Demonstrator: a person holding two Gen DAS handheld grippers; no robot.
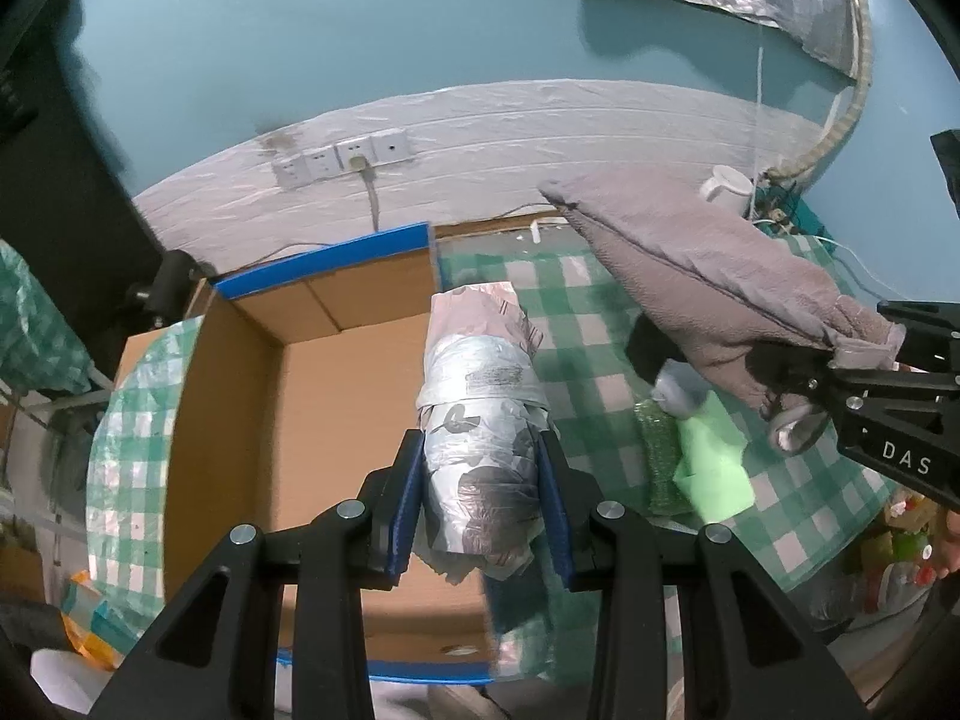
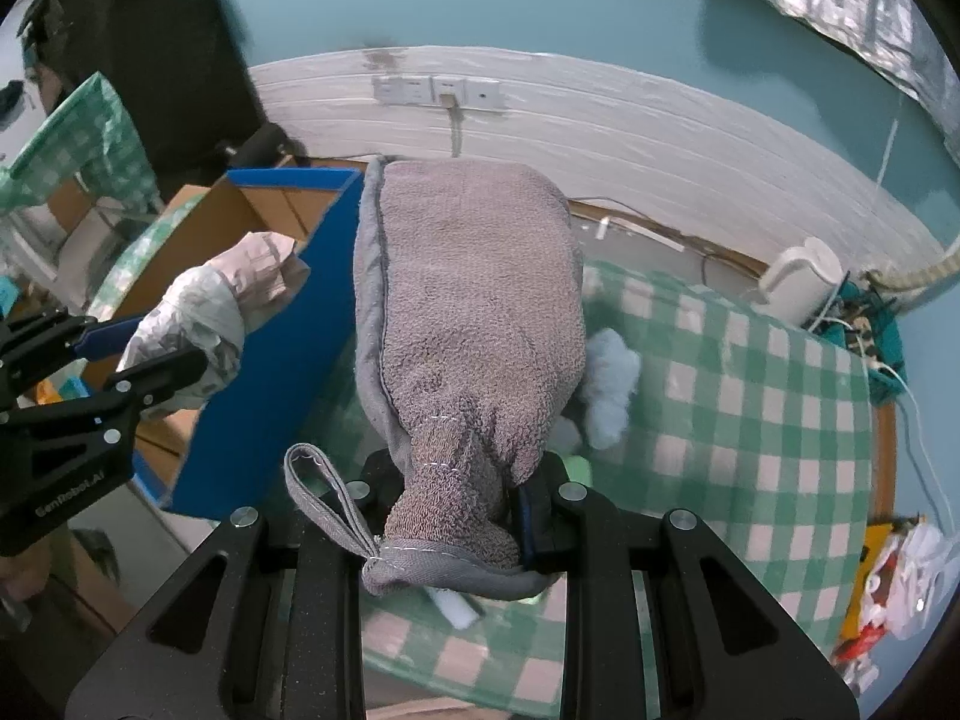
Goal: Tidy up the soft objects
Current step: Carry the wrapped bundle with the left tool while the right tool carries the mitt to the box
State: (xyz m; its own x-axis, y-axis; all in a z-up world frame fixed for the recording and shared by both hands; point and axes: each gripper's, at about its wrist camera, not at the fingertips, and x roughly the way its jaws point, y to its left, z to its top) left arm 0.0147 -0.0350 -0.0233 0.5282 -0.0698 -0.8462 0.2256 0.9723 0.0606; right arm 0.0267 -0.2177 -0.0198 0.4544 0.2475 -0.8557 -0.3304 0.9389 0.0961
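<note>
Gripping plastic bundle (image 1: 477, 426) and grey mitt (image 2: 474, 324).

Nubby terry mitt (image 2: 474, 312), seemingly glossy-plastic bundle (image 1: 480, 420)

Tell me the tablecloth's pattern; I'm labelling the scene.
Green-and-white checks on the tablecloth, shown best in the right wrist view.

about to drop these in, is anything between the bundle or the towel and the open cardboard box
Nothing visible blocks either. The plastic-wrapped bundle in the left gripper hangs at the cardboard box opening, whose floor looks bare. The grey towel in the right gripper only has the box's blue wall beside it to pass.
</note>
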